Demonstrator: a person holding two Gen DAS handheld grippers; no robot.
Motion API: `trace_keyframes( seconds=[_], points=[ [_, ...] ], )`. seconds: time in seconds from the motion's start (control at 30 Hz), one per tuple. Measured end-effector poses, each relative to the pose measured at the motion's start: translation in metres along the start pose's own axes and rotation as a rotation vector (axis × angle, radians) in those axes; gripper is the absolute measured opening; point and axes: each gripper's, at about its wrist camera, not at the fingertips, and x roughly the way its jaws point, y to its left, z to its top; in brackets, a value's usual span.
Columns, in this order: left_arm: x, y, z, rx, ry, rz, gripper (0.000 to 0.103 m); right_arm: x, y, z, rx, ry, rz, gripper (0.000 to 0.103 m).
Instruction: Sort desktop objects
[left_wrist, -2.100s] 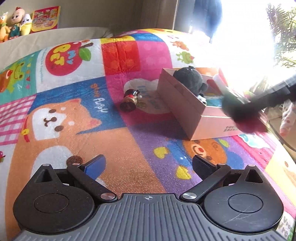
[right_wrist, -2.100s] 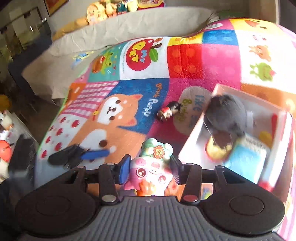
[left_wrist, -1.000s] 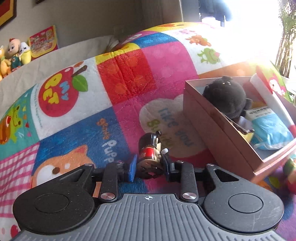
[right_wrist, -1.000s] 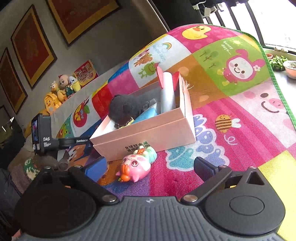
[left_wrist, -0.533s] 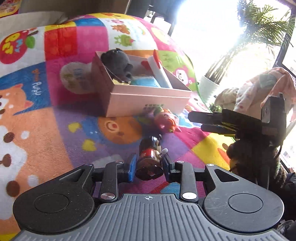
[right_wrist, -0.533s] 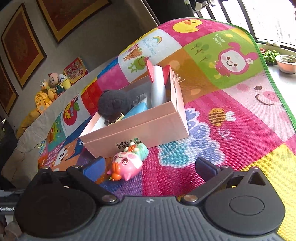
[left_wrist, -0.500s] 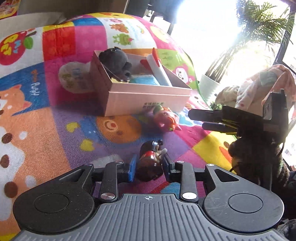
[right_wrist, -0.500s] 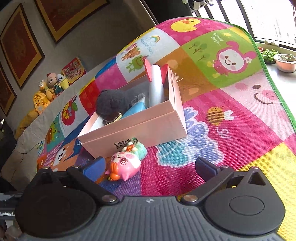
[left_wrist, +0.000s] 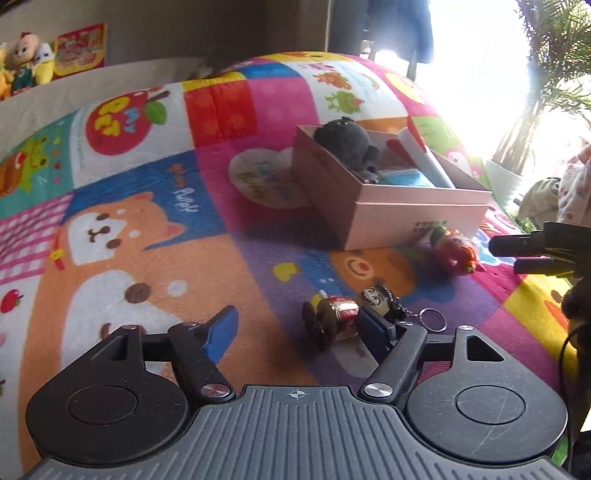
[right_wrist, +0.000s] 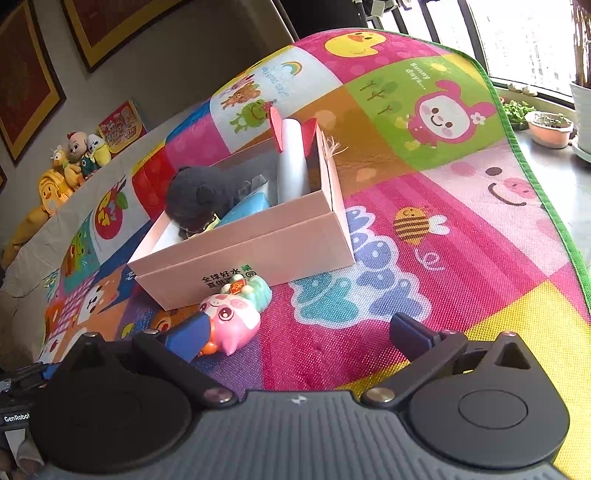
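The left gripper (left_wrist: 301, 328) is opening its jaws above the play mat (left_wrist: 155, 258). A small figure keychain (left_wrist: 347, 310) lies on its side between them, against the right finger. The pink box (left_wrist: 399, 218) stands beyond the keychain, holding a dark plush (left_wrist: 347, 142). A pink pig toy (left_wrist: 456, 251) lies just beside the box's near corner.
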Motion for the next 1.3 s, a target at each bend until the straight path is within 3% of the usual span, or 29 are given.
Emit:
trace_keyframes(
  seconds=[0.1, 0.27, 0.33, 0.4, 0.53, 0.63, 0.8, 0.97, 1.07, 1.23, 1.3],
  points=[
    [-0.003, 0.010, 0.003, -0.038, -0.008, 0.010, 0.083, 0.001, 0.004, -0.001, 0.065, 0.014, 0.039, 0.103],
    [-0.011, 0.015, 0.009, -0.055, -0.050, 0.029, 0.093, 0.003, 0.028, -0.014, 0.233, 0.031, 0.241, 0.103],
    [-0.014, 0.014, 0.009, -0.049, -0.061, 0.030, 0.094, 0.005, 0.045, -0.021, 0.229, 0.027, 0.270, 0.103],
    [-0.016, 0.012, 0.008, -0.036, -0.060, 0.021, 0.095, 0.005, 0.066, -0.026, 0.109, 0.018, 0.233, 0.103],
    [-0.013, 0.005, 0.003, -0.001, -0.040, -0.003, 0.096, -0.003, 0.096, -0.030, -0.227, -0.034, 0.070, 0.103],
    [-0.010, -0.001, -0.001, 0.022, -0.020, -0.048, 0.096, -0.009, 0.093, -0.027, -0.335, -0.020, 0.018, 0.103],
    [-0.001, -0.018, -0.003, 0.049, 0.015, -0.145, 0.096, -0.019, 0.058, -0.013, -0.281, -0.038, -0.075, 0.103],
    [0.012, -0.036, 0.001, 0.095, 0.026, -0.147, 0.096, -0.014, 0.014, -0.003, -0.117, -0.027, -0.184, 0.103],
    [0.013, -0.044, 0.003, 0.105, 0.056, -0.214, 0.096, -0.010, -0.006, -0.005, -0.025, -0.011, -0.177, 0.103],
    [0.001, -0.064, -0.005, 0.171, 0.108, -0.399, 0.097, -0.008, -0.005, -0.005, -0.043, -0.005, -0.168, 0.103],
    [-0.008, -0.071, -0.008, 0.212, 0.081, -0.422, 0.097, -0.006, -0.003, -0.005, -0.056, -0.001, -0.177, 0.103]
  ],
)
